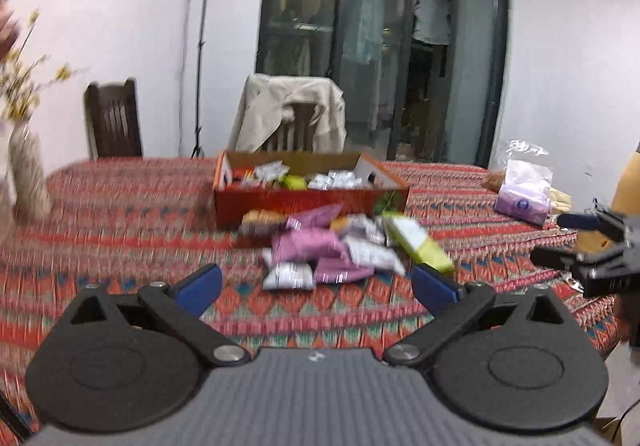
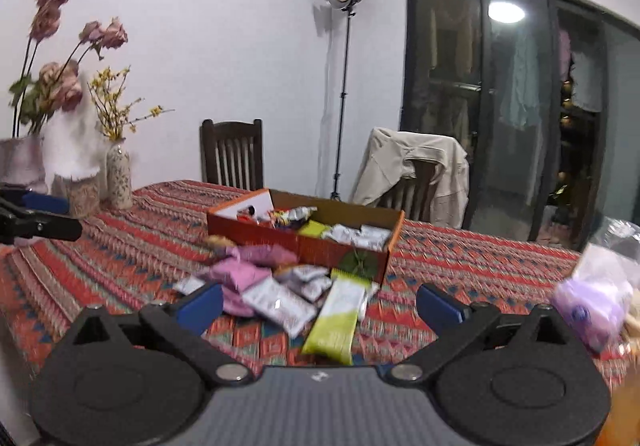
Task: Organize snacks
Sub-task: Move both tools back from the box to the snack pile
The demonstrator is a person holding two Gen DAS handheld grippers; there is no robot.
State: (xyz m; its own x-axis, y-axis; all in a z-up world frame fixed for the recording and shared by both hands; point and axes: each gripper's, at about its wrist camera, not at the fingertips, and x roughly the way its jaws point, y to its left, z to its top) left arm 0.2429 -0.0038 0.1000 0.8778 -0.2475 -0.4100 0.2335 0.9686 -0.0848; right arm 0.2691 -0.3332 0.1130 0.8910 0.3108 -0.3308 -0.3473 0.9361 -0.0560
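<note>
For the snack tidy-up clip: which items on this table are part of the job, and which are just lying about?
Part of the job:
loose snack packets heaped before the box
green-and-white packet
orange cardboard box, already holding some snacks

Just lying about:
tissue pack
patterned vase with yellow flowers
jacket over the chair
light stand

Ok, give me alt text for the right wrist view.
The right tool, open and empty, points at a pile of snack packets on a patterned tablecloth, with an orange cardboard box of snacks behind it.
</note>
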